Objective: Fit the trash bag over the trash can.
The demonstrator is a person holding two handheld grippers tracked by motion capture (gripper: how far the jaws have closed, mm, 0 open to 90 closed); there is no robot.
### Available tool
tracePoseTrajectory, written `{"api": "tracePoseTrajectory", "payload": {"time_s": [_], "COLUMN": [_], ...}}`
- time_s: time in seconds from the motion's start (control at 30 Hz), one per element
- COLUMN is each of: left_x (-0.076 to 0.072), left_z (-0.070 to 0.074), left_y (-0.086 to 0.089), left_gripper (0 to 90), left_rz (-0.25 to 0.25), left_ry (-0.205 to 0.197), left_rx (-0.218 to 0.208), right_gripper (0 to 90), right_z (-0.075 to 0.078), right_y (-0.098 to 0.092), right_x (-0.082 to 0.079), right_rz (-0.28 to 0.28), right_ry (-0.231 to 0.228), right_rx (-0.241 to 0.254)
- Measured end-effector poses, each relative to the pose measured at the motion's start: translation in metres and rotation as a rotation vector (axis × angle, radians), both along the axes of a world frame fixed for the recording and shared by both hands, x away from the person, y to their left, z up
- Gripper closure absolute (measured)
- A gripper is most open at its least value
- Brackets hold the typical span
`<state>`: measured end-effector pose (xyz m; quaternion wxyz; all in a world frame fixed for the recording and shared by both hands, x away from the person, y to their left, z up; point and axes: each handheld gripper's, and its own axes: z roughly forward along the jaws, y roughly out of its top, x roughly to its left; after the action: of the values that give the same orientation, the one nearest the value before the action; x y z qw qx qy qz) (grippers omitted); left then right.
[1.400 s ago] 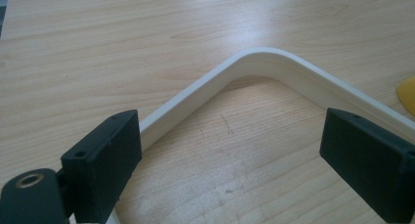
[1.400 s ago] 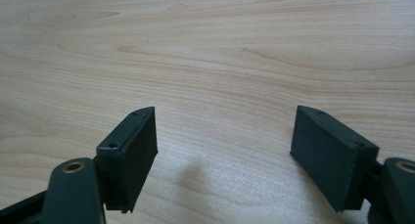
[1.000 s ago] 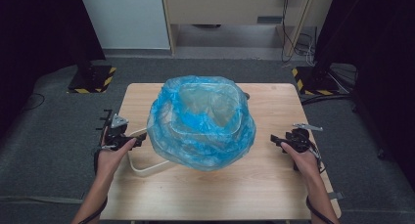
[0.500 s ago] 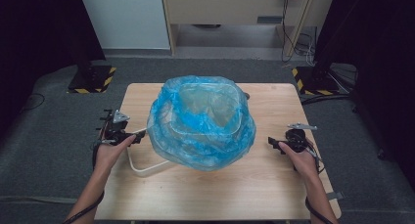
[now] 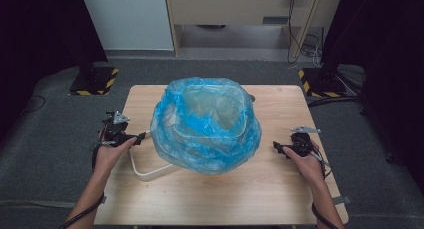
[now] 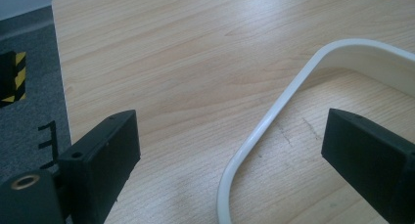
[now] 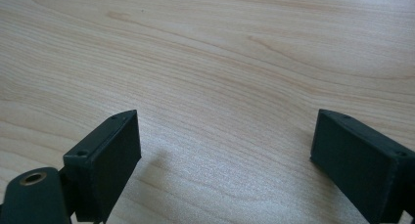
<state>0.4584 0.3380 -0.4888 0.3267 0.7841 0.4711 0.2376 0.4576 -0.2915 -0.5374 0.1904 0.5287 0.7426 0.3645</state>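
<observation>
Both claws are wide open, nothing held: left gripper [image 5: 142, 136] at 9 o'clock beside the white bin [image 5: 142, 170], right gripper [image 5: 276, 147] at 3. The loose blue bag [image 5: 207, 126] could get snagged or dragged off the rim if grabbed carelessly.

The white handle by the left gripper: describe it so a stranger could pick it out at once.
Start at the light wooden table and find the bin draped in a blue plastic bag at its middle. A thin white handle loops out from under the bag's near-left edge, lying flat, the lone white curved strip there.
</observation>
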Motion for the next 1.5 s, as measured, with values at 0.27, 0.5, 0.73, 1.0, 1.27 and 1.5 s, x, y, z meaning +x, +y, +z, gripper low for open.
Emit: {"api": "tracePoseTrajectory", "payload": {"time_s": [0.27,0.5,0.73,1.0,1.27,1.5], "left_x": [-0.002,-0.002,-0.002,-0.002,-0.007,-0.009], "left_z": [-0.002,-0.007,-0.025,-0.033,-0.036,-0.029], "left_y": [0.011,0.013,0.012,0.01,0.012,0.017], "left_gripper": [9.6,18.3,35.5,56.8,79.7,80.3], "left_rz": [0.02,-0.012,-0.055,-0.064,-0.067,-0.053], "left_ry": [-0.002,0.006,0.047,0.034,0.026,0.029], "left_rx": [-0.011,0.001,0.037,0.092,0.05,0.002], "right_gripper": [10.9,10.9,10.9,11.0,10.9,11.0], "right_z": [-0.001,-0.001,-0.001,-0.001,-0.001,-0.001], "right_y": [0.006,0.006,0.006,0.006,0.006,0.007], "right_x": [-0.002,-0.002,-0.002,-0.002,-0.002,-0.002], "right_rz": [0.009,0.009,0.008,0.009,0.008,0.011], "right_ry": [-0.006,-0.005,-0.005,-0.006,-0.007,-0.01], "right_rx": [-0.067,-0.068,-0.068,-0.069,-0.071,-0.079]}}
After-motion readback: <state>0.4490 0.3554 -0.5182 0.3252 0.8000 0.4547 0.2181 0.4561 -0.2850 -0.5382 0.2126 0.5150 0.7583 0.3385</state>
